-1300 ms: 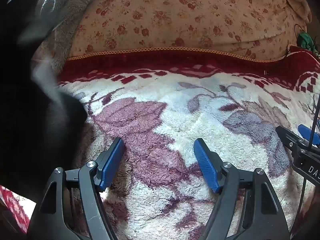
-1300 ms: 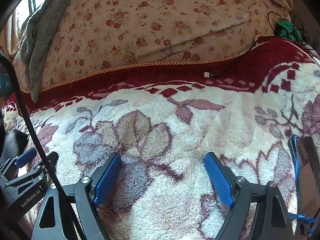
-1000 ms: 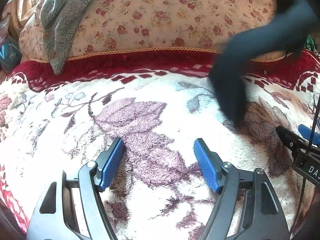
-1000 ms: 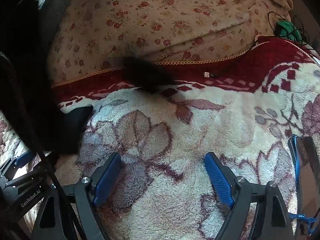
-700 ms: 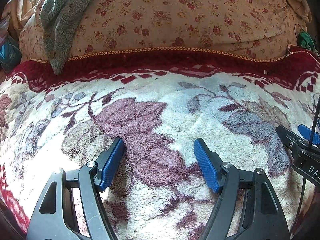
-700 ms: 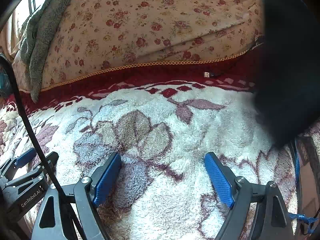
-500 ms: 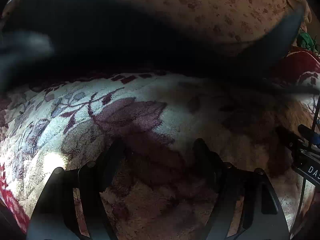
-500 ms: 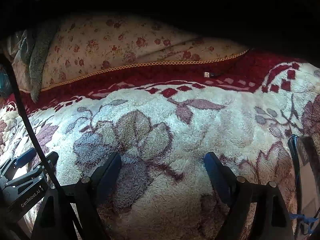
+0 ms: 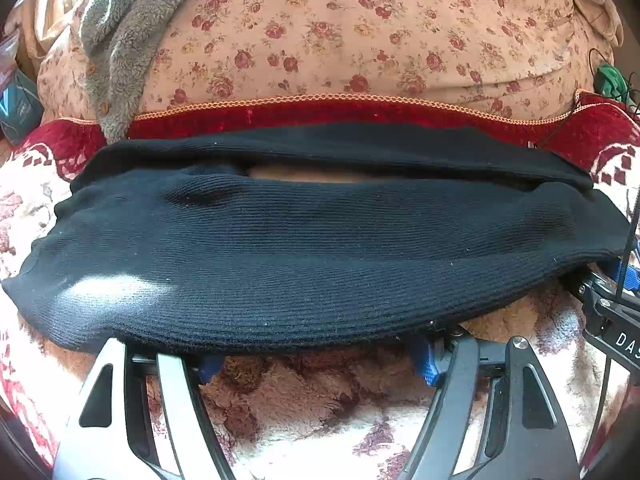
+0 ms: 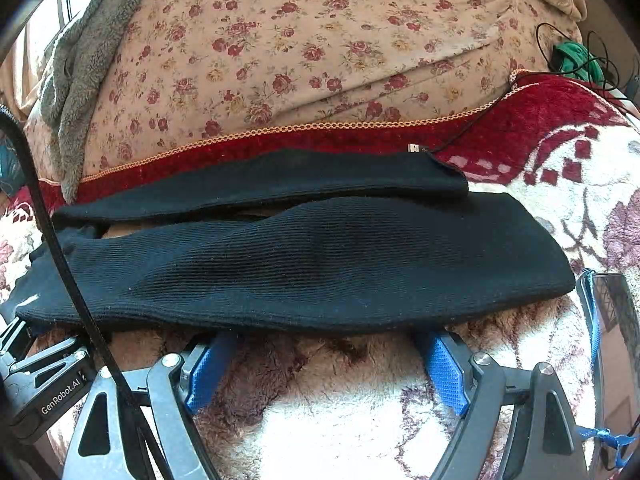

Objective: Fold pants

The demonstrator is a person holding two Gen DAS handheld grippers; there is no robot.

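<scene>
Black ribbed knit pants [image 9: 304, 248] lie spread sideways across the fluffy floral blanket [image 9: 304, 408], both legs stretched left to right with a narrow gap between them. They also show in the right wrist view [image 10: 320, 264]. My left gripper [image 9: 316, 350] is open, and the near edge of the pants covers its fingertips. My right gripper [image 10: 326, 344] is open, its blue pads [image 10: 442, 364] partly under the near edge of the pants. Neither holds anything.
A flowered quilt [image 9: 360, 32] is heaped behind the pants, with a grey fleece [image 9: 124, 28] draped at its left. A cable with a USB plug [image 10: 416, 147] lies on the red blanket border. The other gripper's body [image 10: 44, 384] sits at the left.
The black pants swung through the air in front of the cameras and have landed flat across the blanket, over the fingertips of both grippers. The grippers have stayed open and still.
</scene>
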